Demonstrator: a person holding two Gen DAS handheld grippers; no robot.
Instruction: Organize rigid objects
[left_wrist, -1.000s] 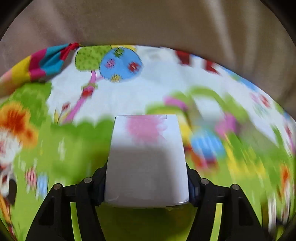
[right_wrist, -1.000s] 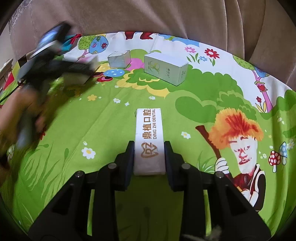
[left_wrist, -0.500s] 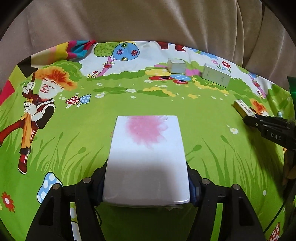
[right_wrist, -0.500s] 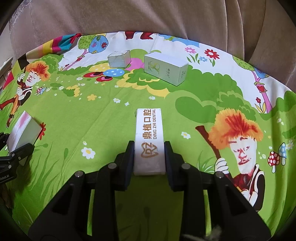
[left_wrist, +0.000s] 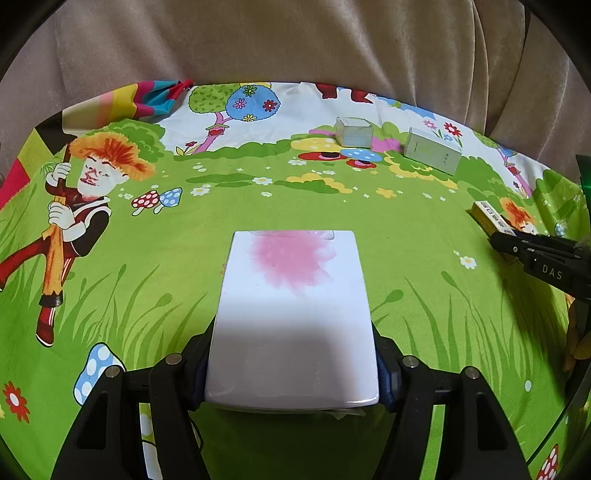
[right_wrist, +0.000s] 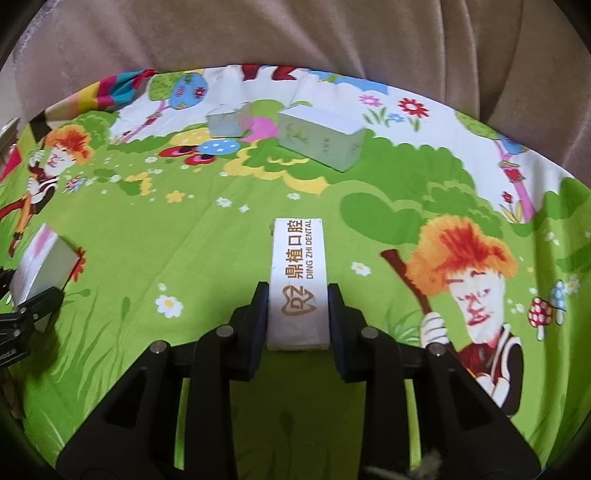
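Note:
My left gripper (left_wrist: 291, 373) is shut on a white box with a pink splash (left_wrist: 291, 314), held over the green cartoon cloth. It also shows at the left edge of the right wrist view (right_wrist: 40, 262). My right gripper (right_wrist: 297, 317) is shut on a narrow white dental box with brown lettering (right_wrist: 298, 280); it shows at the right of the left wrist view (left_wrist: 491, 218). A small silvery box (right_wrist: 225, 122) and a longer white box with green print (right_wrist: 321, 142) lie side by side at the far end of the cloth.
The patterned cloth (left_wrist: 258, 206) covers a seat, with a beige cushion back (left_wrist: 295, 44) rising behind it. The two far boxes also show in the left wrist view: the small silvery box (left_wrist: 354, 132) and the longer white box (left_wrist: 433, 155).
The left gripper swung from a blurred close view of the cloth's far left back to a steady view of the whole cloth, still holding its box. The right gripper has shifted slightly, with its view now blurred.

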